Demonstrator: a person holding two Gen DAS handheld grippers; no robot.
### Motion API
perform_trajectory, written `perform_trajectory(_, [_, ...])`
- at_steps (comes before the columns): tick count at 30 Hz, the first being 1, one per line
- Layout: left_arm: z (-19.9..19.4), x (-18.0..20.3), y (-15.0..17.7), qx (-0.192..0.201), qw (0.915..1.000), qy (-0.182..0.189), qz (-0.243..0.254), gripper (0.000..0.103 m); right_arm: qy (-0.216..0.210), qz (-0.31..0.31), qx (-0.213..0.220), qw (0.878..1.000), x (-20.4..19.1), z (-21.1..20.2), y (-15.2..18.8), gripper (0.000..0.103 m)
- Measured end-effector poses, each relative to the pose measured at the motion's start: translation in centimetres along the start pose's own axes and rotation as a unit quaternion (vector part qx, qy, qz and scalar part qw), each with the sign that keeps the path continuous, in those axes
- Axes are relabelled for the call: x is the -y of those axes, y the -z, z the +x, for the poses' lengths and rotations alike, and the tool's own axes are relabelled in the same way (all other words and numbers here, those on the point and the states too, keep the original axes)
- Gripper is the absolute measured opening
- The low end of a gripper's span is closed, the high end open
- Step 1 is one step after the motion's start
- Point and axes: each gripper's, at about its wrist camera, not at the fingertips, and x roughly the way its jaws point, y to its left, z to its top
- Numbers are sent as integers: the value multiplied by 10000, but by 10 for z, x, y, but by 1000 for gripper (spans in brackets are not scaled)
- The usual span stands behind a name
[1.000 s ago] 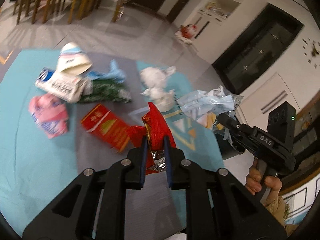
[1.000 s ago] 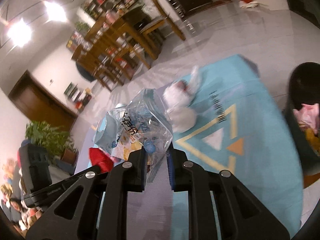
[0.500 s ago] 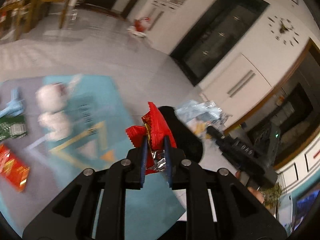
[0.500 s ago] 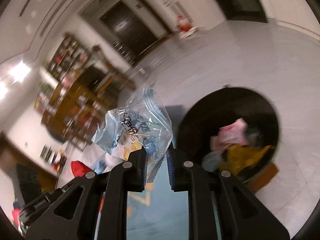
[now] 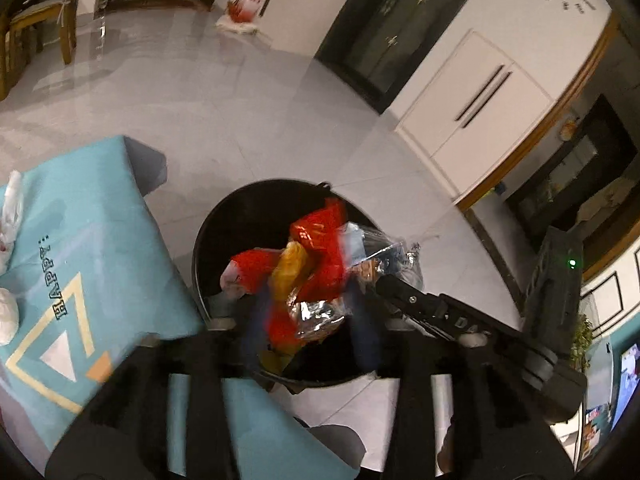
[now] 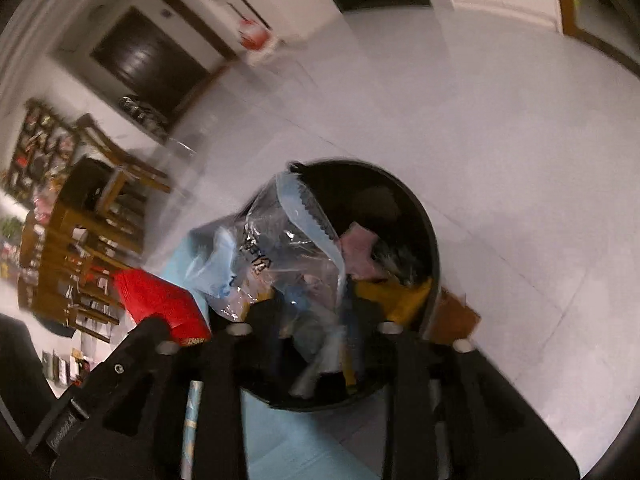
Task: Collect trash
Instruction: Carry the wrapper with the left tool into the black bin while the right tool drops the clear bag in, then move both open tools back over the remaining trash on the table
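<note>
Both grippers hang over the round black trash bin (image 5: pixel 224 236), which stands on the pale tiled floor (image 5: pixel 240 112) just beside the corner of the turquoise patterned cloth covering the surface (image 5: pixel 80 220). That position suits a drop: each piece of trash sits above the bin's open mouth.

In the left wrist view, the left gripper (image 5: pixel 306 320) has just been opening its fingers. They now stand wide and blurred, and the crumpled red foil snack wrapper (image 5: pixel 320 256) lies between them at the centre of the frame, apparently slipping free. Its long axis runs from lower left to upper right, red end up, silver lining down toward the fingers.

In the right wrist view, the right gripper (image 6: pixel 314 320) has likewise just been spreading its fingers to a moderate gap. The clear plastic bag with blue serrated edges (image 6: pixel 288 252) is between them over the bin's near rim, its long axis rising toward the upper centre. Whether the pads touch it is unclear through the blur.

White crumpled tissues (image 5: pixel 8 312) wait at the left edge.
</note>
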Motion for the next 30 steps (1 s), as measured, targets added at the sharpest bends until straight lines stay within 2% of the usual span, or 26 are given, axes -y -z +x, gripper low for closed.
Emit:
perform_trajectory(1, [2, -3, 0, 1, 10000, -37, -26, 58, 38, 233, -80, 9997, 6, 5, -1, 53])
perform_trajectory(3, [7, -11, 1, -38, 9998, -102, -145, 69, 25, 594, -140, 9981, 18, 9, -4, 53])
perform_trajectory(5, [7, -16, 5, -86, 9996, -73, -261, 74, -54, 748, -84, 9972, 21, 4, -7, 55])
perform_trajectory(6, [5, -22, 7, -90, 9995, -72, -302, 80, -140, 743, -21, 9971, 20, 2, -7, 56])
perform_trajectory(7, [4, -26, 8, -99, 9993, -87, -355, 82, -163, 697, 28, 9974, 14, -3, -5, 57])
perform_trajectory(14, [-22, -44, 27, 70, 9977, -141, -662, 88, -463, 358, -25, 9983, -11, -10, -1, 60])
perform_trajectory(18, [-45, -60, 48, 190, 9960, -634, -600, 89, -588, -96, -60, 9982, -32, -12, 7, 62])
perform_trajectory(21, [-64, -78, 61, 225, 9921, -991, -739, 91, -683, -543, -85, 9962, -54, -13, 16, 64])
perform_trajectory(24, [-88, -107, 75, 230, 9828, -1499, -1058, 92, -756, -838, -178, 9935, -71, -9, 26, 66])
perform_trajectory(27, [-116, -134, 91, 328, 9747, -1752, -1346, 92, -907, -1168, -343, 9884, -93, -4, 40, 66])
perform_trajectory(30, [-148, -156, 109, 467, 9680, -2039, -1386, 92, -1054, -1592, -481, 9804, -117, 0, 57, 66])
